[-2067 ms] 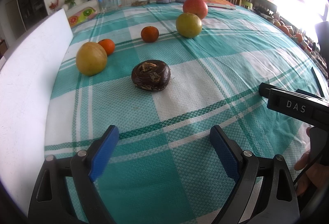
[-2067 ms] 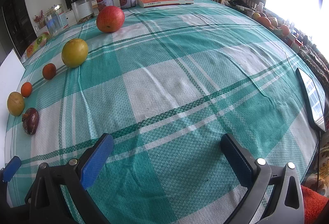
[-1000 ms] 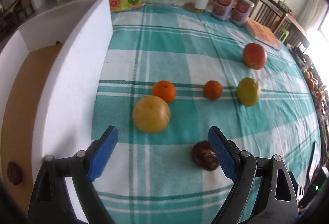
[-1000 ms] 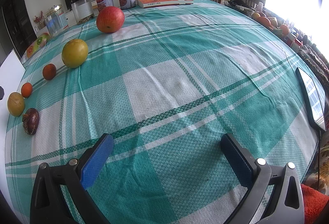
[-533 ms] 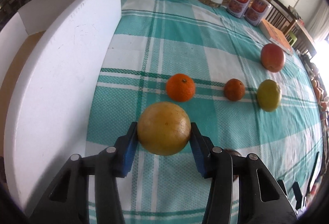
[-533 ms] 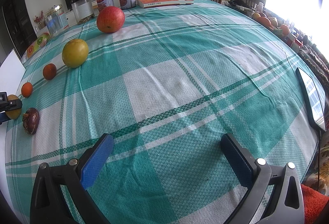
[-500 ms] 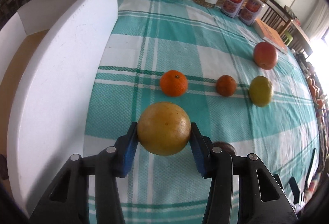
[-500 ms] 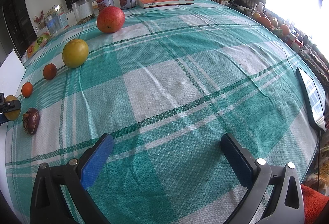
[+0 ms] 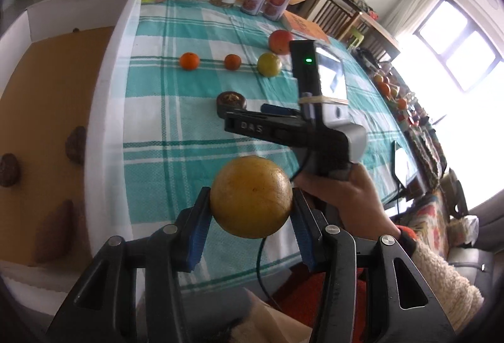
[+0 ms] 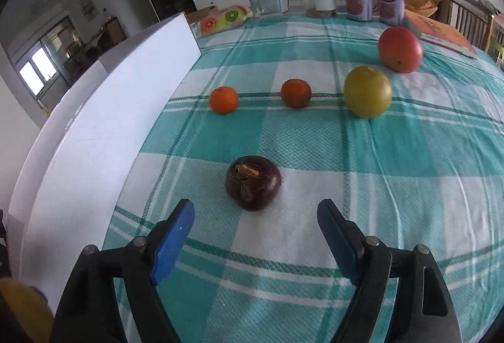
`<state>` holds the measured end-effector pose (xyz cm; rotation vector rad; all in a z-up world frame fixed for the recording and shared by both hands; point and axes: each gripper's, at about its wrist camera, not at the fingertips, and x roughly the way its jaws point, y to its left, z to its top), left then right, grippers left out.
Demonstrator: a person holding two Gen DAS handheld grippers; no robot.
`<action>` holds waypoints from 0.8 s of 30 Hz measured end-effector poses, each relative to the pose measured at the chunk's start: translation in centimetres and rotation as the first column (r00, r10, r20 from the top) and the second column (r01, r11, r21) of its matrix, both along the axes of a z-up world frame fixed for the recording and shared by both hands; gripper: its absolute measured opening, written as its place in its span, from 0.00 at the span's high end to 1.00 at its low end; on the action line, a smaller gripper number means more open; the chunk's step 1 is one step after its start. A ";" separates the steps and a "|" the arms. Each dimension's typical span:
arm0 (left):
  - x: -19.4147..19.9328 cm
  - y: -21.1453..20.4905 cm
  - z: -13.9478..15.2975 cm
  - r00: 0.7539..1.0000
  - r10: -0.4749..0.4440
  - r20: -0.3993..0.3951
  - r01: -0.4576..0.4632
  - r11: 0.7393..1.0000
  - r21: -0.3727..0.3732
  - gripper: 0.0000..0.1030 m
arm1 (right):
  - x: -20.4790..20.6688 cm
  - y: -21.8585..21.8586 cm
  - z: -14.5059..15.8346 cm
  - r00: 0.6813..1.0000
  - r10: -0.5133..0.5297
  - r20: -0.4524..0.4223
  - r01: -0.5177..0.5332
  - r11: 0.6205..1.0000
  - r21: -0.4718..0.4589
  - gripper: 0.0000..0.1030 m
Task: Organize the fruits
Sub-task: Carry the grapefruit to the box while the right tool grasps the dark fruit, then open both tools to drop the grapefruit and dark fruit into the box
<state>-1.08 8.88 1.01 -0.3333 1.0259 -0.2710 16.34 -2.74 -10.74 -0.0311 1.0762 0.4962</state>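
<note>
Now, on the far left, a white-walled box [image 9: 107, 84] with a brown floor holds several dark brown fruits [image 9: 75, 145]. To its right stretches a worktop [image 9: 195, 135] under a teal and white checked cloth. The left hand-held gripper [image 9: 251, 217] sits at six o'clock in its own view, its blue pads closed tight on a large yellow fruit [image 9: 251, 196], which is lifted clear of the cloth. Beyond it, toward twelve o'clock, lie a dark brown fruit [image 10: 253, 187], two small oranges [image 10: 223, 99], a yellow-green fruit [image 10: 367, 91] and a red fruit [image 10: 400, 49]. The right hand-held gripper [image 10: 255, 221] has its pads spread wide and holds nothing, with the single dark brown fruit just ahead between them. At two o'clock, a person's right hand [image 9: 343, 201] grips that tool's handle.
</note>
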 end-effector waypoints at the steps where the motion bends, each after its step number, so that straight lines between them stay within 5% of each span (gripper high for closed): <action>1: -0.3 0.4 0.4 1.000 0.009 0.008 -0.009 1.000 -0.010 0.51 | 0.5 0.6 -0.5 1.000 -0.002 0.006 0.003 1.000 -0.029 0.25; 3: -0.9 1.4 1.3 0.999 0.029 0.033 -0.029 0.999 -0.025 0.51 | 0.7 0.9 -0.3 0.999 0.005 0.037 -0.004 0.999 -0.050 0.52; 4: -1.1 2.0 1.9 0.998 0.044 0.045 -0.043 0.999 -0.029 0.51 | 0.5 0.7 0.0 0.999 -0.004 0.032 0.005 0.999 -0.034 0.56; 10: -1.7 7.9 4.3 0.980 0.174 0.095 -0.170 0.984 -0.045 0.51 | -2.1 -2.0 4.4 0.998 -0.038 -0.039 0.046 0.975 0.215 0.56; 15: -1.7 14.1 2.6 0.925 0.368 0.095 -0.376 0.921 0.101 0.51 | -6.1 4.3 10.7 0.980 0.196 -0.031 -0.168 0.906 0.387 0.56; 21: -3.1 18.1 -1.6 0.875 0.484 -0.005 -0.474 0.859 0.191 0.51 | -11.6 14.8 10.9 0.899 0.437 -0.006 -0.418 0.864 0.280 0.56; 24: -3.5 18.6 -2.3 0.852 0.524 -0.018 -0.503 0.827 0.253 0.47 | -12.2 16.7 10.5 0.895 0.445 0.022 -0.438 0.869 0.230 0.52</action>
